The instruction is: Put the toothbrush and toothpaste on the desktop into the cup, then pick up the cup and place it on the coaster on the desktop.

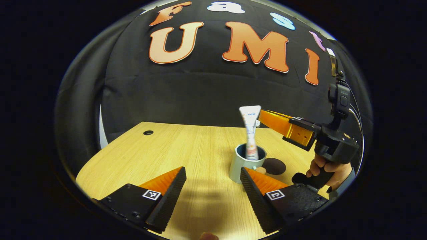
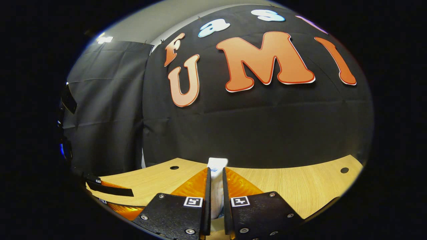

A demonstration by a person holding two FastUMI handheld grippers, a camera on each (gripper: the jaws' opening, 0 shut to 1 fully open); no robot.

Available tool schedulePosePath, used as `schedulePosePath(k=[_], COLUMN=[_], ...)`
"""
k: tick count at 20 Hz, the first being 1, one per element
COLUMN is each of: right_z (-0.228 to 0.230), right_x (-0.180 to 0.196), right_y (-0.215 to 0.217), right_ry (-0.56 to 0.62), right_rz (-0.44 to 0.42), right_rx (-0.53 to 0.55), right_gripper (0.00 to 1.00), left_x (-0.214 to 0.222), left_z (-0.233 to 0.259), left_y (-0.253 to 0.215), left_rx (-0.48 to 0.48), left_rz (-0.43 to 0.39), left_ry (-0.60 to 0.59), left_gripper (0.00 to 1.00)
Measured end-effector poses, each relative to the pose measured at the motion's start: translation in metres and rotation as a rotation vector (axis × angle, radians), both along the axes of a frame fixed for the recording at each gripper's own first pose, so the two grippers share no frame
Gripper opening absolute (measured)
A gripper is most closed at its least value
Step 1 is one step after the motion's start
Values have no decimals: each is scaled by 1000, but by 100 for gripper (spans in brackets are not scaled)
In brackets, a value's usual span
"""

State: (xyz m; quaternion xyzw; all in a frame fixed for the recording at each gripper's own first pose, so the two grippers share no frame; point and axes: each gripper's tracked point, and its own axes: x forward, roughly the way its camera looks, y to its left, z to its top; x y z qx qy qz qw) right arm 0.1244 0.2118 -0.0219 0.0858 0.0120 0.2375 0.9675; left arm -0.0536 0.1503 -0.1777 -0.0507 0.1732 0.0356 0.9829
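A pale cup (image 1: pixel 237 166) stands on the wooden desktop (image 1: pixel 186 150), just beyond my left gripper's right finger. A white toothpaste tube (image 1: pixel 251 133) stands upright in it, its flat end up. My right gripper (image 1: pixel 263 117) comes in from the right and holds the tube near its top. In the right gripper view that gripper (image 2: pixel 216 175) is shut on the white tube (image 2: pixel 217 186). A small white tip (image 1: pixel 258 123) beside the tube may be the toothbrush head. My left gripper (image 1: pixel 212 176) is open and low over the desk, left of the cup.
A dark round coaster (image 1: pixel 275 166) lies on the desk right of the cup. A hand (image 1: pixel 328 170) holds the right gripper's handle at the right. The desktop has cable holes (image 1: pixel 148 132) (image 2: pixel 344 170). My left gripper's finger (image 2: pixel 110 190) shows low on the left.
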Motion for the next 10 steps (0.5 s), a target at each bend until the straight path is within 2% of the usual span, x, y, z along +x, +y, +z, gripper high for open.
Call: schedulePosePath(k=[4,6,7,9,10], right_z=[13,24,29,40,46], right_x=[-19,-29,-34,-47,-53], right_y=[-15,-32,-40,-56,-64], right_ry=[6,-9,-15,-20,-25], right_rz=[12,-7,-13,-20,-23], right_rx=[-13,-43,-53,-61,-61], right_gripper=[19,30,48,58,68], left_x=[2,7,9,16,21], left_z=[8,15,20,22,22], left_y=[-22,-32,-37,-46,-51], left_rx=[-72,-90,-94,-102,-110], left_rz=[-32,-55,-64,-81,-87], left_ry=[43,67,83,126,157], left_gripper=[98,98,98,98,98])
